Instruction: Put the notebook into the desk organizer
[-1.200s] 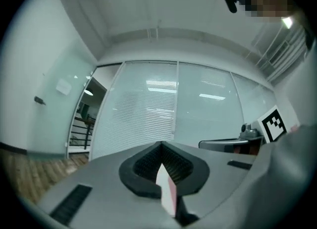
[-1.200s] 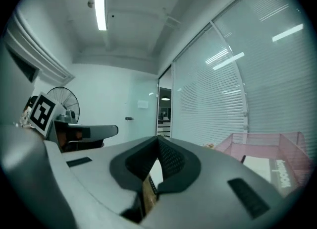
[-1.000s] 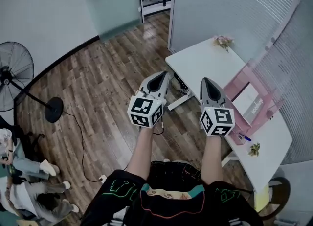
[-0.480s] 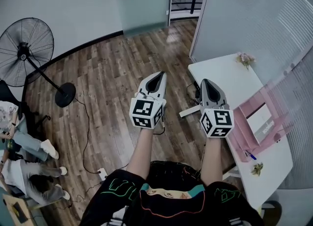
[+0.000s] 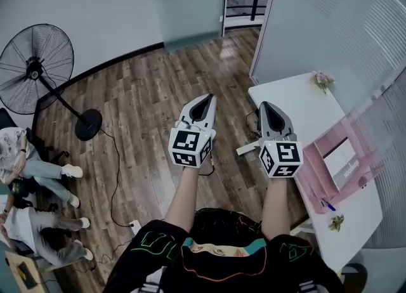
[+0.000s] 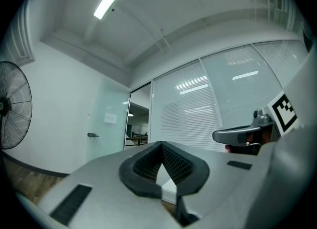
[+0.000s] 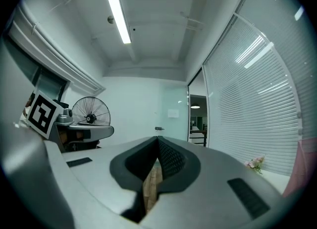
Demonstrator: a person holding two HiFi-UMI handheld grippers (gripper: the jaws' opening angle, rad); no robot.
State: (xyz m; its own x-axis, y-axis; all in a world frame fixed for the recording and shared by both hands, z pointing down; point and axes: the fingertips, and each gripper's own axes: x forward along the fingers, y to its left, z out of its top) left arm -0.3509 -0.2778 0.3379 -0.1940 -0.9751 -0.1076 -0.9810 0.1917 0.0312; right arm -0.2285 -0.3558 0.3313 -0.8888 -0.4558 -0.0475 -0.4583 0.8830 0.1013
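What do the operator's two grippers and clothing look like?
Left gripper and right gripper: matching grey tapered shells, black ribbed fingers, each with a white cube bearing black square markers. The person wears a black top with green and red outline print.

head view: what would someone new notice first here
The left tongs and right tongs, patterned with black-and-white square markers, are held out mid-frame, both shut and empty above the wood floor. At the right a pink desk organizer sits on a white desk. At the far left stands a black fan.
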